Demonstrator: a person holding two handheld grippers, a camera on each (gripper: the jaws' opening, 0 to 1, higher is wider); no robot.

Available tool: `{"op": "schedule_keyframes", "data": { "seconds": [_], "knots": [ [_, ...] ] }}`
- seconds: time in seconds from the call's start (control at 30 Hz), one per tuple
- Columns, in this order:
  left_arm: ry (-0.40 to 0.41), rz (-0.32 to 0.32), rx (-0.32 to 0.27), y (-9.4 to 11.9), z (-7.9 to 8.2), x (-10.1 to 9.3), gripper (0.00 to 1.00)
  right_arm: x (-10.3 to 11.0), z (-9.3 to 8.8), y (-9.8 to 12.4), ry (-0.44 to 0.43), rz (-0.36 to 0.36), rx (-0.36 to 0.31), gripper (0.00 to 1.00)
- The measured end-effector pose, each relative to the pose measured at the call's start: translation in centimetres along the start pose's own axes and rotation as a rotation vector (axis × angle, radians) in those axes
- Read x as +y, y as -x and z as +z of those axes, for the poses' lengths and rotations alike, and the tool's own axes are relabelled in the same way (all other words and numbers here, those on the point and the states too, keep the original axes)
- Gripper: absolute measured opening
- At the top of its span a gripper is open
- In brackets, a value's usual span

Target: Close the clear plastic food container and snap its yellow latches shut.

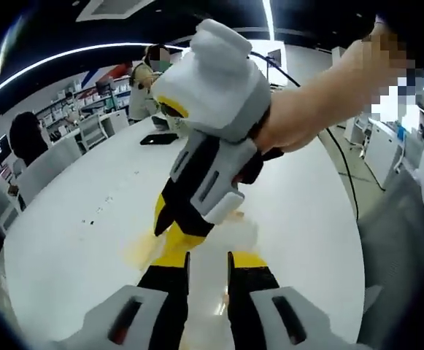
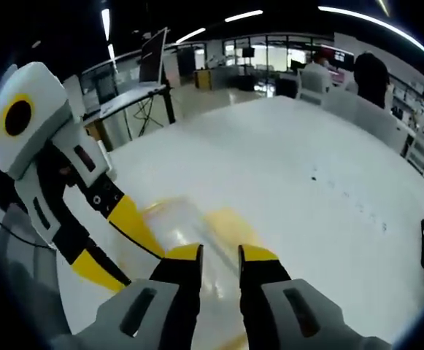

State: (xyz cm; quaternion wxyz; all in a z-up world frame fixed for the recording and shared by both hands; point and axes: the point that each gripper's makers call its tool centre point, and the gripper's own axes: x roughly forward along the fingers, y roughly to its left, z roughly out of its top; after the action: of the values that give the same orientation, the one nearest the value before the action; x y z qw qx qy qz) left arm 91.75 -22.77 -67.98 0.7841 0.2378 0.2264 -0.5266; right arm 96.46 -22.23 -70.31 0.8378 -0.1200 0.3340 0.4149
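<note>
The white table (image 2: 284, 153) takes up most of both views, and the clear container (image 2: 179, 230) lies blurred at the lower middle of the right gripper view, just ahead of the right gripper (image 2: 221, 255), whose jaws stand slightly apart with nothing between them. In the left gripper view the left gripper (image 1: 208, 264) at bottom centre is likewise slightly parted and empty. Judging from the blur, both tools crowd one spot, so they may knock together, or a tip may slide off a yellow latch (image 2: 230, 219) and shove the light container across the smooth top
</note>
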Motion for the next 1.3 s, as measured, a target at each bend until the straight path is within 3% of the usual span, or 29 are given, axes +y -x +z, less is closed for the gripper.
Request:
{"op": "schedule_keyframes", "data": {
  "seconds": [0.1,0.17,0.2,0.23,0.27,0.33,0.37,0.97,1.3],
  "knots": [
    [-0.054,-0.001,0.075,-0.2,-1.3,-0.1,0.13,0.0,0.0,0.0,-0.002,-0.001,-0.002,0.16],
    [-0.054,-0.013,0.059,-0.3,-1.0,-0.2,0.12,0.1,0.0,0.0,-0.002,0.000,-0.001,0.16],
    [-0.039,-0.082,0.091,-0.4,-1.4,-1.3,0.20,0.1,0.0,0.0,-0.002,0.000,0.000,0.16],
    [-0.023,-0.107,0.142,-0.5,-2.2,-2.0,0.30,0.1,0.0,0.0,-0.001,0.001,0.000,0.16],
    [-0.053,-0.089,0.147,-0.6,-2.4,-1.9,0.35,0.2,0.0,0.0,-0.001,0.002,0.001,0.16],
    [-0.167,-0.093,0.156,-0.7,-2.7,-2.5,0.33,0.2,0.0,0.0,0.002,0.003,0.005,0.16],
    [-0.182,-0.104,0.166,-0.7,-2.9,-3.0,0.34,0.1,0.0,-0.1,0.002,0.004,0.004,0.16],
    [-0.198,-0.081,0.156,-1.3,-2.9,-2.8,0.32,0.2,-0.2,-0.7,0.031,0.047,0.059,0.25],
    [-0.276,-0.077,0.163,-1.5,-3.1,-2.8,0.33,0.9,-0.3,-1.0,0.083,0.175,0.128,0.26]
  ]
}}
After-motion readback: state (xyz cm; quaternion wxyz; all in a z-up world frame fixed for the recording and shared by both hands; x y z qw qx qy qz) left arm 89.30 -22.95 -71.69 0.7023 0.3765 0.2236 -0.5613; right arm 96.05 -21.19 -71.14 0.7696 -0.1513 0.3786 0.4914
